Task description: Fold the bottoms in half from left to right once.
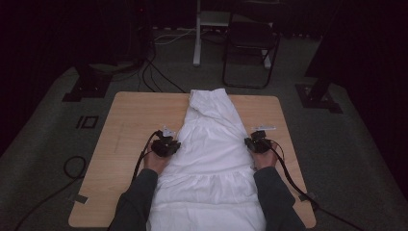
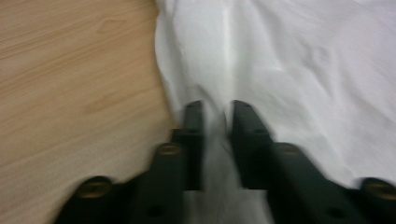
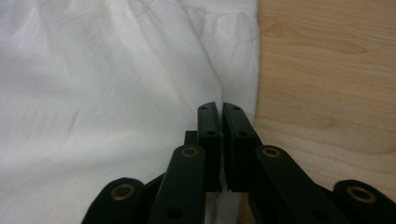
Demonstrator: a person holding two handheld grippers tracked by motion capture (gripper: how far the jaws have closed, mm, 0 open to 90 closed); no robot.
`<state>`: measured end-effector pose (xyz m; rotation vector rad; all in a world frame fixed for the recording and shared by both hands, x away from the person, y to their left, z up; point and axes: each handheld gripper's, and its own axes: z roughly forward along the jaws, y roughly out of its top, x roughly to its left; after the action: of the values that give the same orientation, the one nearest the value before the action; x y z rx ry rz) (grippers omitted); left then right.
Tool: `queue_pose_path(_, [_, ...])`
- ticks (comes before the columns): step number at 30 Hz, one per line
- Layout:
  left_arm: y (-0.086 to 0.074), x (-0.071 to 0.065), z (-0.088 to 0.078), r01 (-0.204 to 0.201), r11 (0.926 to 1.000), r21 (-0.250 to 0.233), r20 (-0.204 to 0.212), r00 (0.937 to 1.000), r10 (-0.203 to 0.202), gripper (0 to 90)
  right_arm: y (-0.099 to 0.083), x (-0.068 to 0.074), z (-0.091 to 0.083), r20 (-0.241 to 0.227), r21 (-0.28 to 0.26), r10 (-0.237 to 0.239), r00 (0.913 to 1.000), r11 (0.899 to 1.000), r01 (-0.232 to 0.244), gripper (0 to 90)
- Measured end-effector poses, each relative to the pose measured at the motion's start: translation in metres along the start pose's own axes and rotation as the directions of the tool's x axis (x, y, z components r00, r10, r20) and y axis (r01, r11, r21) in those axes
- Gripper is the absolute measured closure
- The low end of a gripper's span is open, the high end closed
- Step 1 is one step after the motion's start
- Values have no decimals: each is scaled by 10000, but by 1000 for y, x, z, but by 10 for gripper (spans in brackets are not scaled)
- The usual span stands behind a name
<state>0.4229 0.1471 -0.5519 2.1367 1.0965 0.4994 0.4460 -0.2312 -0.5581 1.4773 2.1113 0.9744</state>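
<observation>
- White garment (image 1: 211,144) lies flat down the middle of the wooden surface (image 1: 130,120), its near hem hanging over the person's edge.
- Left gripper (image 2: 215,109) pinches a fold at the garment's left side edge; fabric sits between the jaws.
- Right gripper (image 3: 221,108) is pressed together on the right side edge, cloth caught between the pads.
- Handling judgement: thin, soft, light cloth; it will drape and wrinkle rather than hold shape. Edges and seams give the surest hold.
- Room: dim, grey carpet, folding chair (image 1: 250,43) and cables (image 1: 154,72) beyond the surface.
</observation>
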Motion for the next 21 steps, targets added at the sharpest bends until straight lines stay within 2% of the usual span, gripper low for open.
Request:
queue_pose_path(1, [-3,-6,-5,-348,9992,171,-251,9991,352,864,-4,3,-3,-100,-6,-76,9999,10000,76,870])
queue_pose_path(2, [-3,-6,-5,-348,9992,171,-251,9991,352,867,-4,3,-3,-100,-6,-76,9999,10000,76,870])
queue_pose_path(4, [-9,-11,-11,-481,9986,214,-337,9982,488,867,-13,9,-10,-258,-59,-398,9989,9992,397,872])
queue_pose_path(5, [-18,-17,-21,-588,9979,278,-421,9973,600,868,-17,11,-14,-369,-95,-466,9982,9989,463,871])
queue_pose_path(6, [-18,-17,-21,-588,9979,278,-421,9973,600,868,-17,11,-14,-369,-95,-466,9982,9989,463,871])
queue_pose_path(9, [-36,-27,-36,-479,9987,155,-286,9984,483,867,-37,19,-30,-865,-108,-526,9949,9986,519,871])
queue_pose_path(11, [-47,-31,-45,-351,9994,-6,-77,9994,351,865,-43,21,-37,-996,-48,-585,9933,9983,583,866])
queue_pose_path(14, [-55,-32,-51,-174,9998,-134,108,9998,175,864,-50,25,-44,-1120,43,-707,9912,9974,716,860])
queue_pose_path(17, [-55,-31,-51,-146,9999,-81,106,9998,147,862,-48,29,-50,-1098,410,-966,9893,9940,1016,705])
queue_pose_path(18, [-54,-32,-51,-183,9998,-66,91,9998,184,862,-45,30,-51,-1118,213,-1109,9875,9933,1140,630])
queue_pose_path(19, [-54,-32,-51,-183,9998,-66,91,9998,184,862,-45,30,-51,-1118,213,-1109,9875,9933,1140,630])
queue_pose_path(20, [-53,-33,-50,-227,9997,-70,43,9997,227,862,-36,32,-51,-1150,-216,-1198,9861,9928,1181,549])
queue_pose_path(21, [-53,-33,-50,-241,9997,-77,17,9997,242,862,-36,32,-51,-1150,-216,-1198,9861,9928,1181,549])
